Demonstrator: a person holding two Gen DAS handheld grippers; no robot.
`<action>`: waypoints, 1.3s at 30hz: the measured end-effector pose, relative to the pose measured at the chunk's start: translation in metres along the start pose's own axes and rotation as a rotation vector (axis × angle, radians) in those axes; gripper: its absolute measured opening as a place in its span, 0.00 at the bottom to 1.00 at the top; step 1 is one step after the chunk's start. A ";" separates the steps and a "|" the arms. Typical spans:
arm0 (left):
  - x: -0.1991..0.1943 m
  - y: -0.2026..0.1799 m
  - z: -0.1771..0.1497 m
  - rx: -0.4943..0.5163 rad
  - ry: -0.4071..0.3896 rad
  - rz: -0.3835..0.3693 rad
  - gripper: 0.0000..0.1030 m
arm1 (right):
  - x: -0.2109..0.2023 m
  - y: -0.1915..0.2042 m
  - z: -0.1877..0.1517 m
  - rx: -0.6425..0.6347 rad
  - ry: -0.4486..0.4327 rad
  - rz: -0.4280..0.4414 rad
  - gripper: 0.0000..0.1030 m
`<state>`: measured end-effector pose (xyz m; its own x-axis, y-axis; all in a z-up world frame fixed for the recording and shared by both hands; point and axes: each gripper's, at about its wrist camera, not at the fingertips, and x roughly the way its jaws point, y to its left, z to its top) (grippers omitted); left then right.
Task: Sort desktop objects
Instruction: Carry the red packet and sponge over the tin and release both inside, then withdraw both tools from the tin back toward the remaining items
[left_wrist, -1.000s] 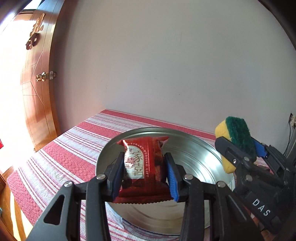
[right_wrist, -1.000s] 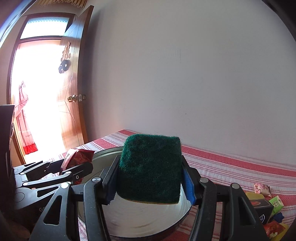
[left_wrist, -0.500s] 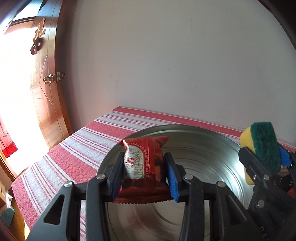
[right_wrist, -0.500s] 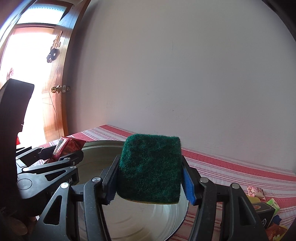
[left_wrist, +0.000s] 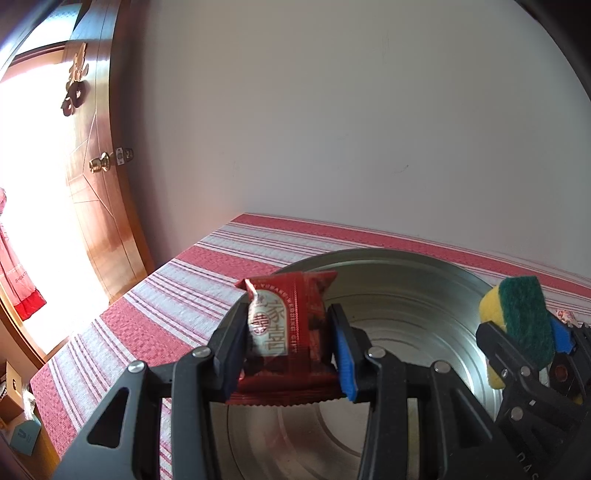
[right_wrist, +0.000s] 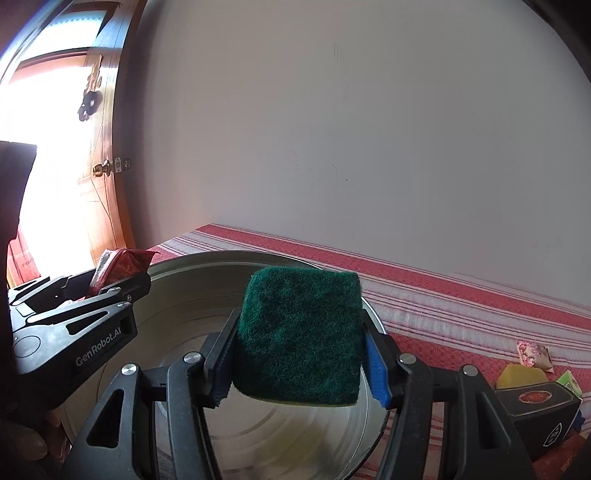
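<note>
The red snack packet (left_wrist: 290, 334) is clamped in the left gripper (left_wrist: 288, 354) above the near left part of the round metal basin (left_wrist: 417, 269), and the green-and-yellow scouring sponge (right_wrist: 299, 338) is pinched in the right gripper (right_wrist: 299, 365) over the basin's right half. The two grippers hang close together, so they could knock if both let go at once, and the light sponge might bounce off the rim onto the striped tablecloth (left_wrist: 177, 295). The slick wrapper could also slip or snag on a pad.
</note>
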<state>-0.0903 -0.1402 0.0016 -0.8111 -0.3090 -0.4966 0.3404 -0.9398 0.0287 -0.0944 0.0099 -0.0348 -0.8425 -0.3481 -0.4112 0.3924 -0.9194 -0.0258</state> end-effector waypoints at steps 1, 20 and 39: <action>0.002 -0.001 0.001 0.003 0.004 0.011 0.40 | 0.000 -0.001 -0.001 0.007 0.005 0.006 0.60; -0.028 -0.005 -0.006 -0.048 -0.179 0.080 0.98 | -0.042 -0.002 -0.010 0.040 -0.141 -0.096 0.99; -0.087 -0.012 -0.038 -0.098 -0.516 0.174 0.99 | -0.141 0.004 -0.036 0.042 -0.671 -0.246 1.00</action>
<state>-0.0061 -0.0965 0.0113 -0.8585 -0.5128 -0.0011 0.5127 -0.8583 -0.0210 0.0393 0.0616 -0.0101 -0.9552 -0.1549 0.2521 0.1587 -0.9873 -0.0054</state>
